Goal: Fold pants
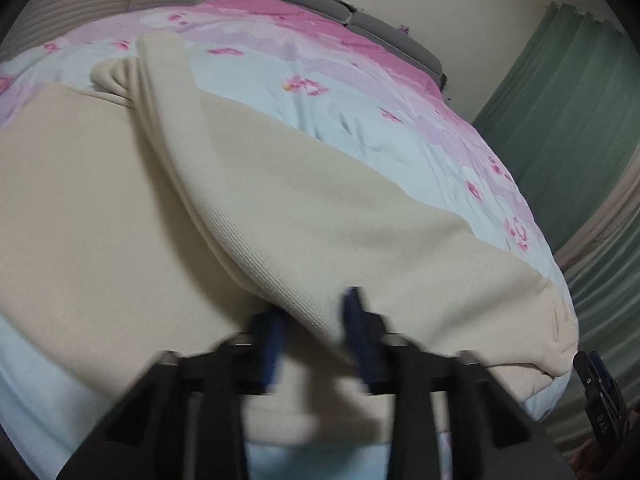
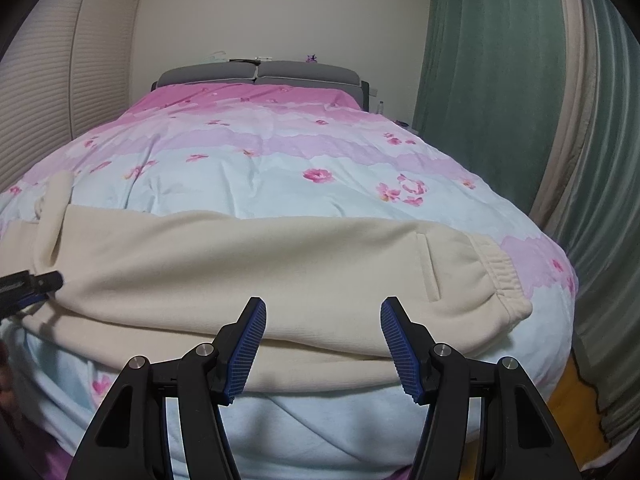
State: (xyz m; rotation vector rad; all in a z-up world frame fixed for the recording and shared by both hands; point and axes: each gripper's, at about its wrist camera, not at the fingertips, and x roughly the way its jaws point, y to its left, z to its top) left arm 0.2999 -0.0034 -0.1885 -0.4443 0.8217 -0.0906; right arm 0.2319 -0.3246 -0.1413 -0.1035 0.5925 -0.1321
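Observation:
Cream pants lie across the near end of the bed, waistband to the right and a side pocket slit near it. A leg end sticks up at far left. My right gripper is open and empty, just in front of the pants' near edge. My left gripper is blurred by motion; its jaws stand apart around the lifted folded edge of the pants. The left gripper also shows at the left edge of the right wrist view, against the cloth.
The bed has a pink, lilac and pale blue floral quilt and a grey headboard. Green curtains hang on the right, a slatted wall on the left. Wooden floor shows by the bed's right corner.

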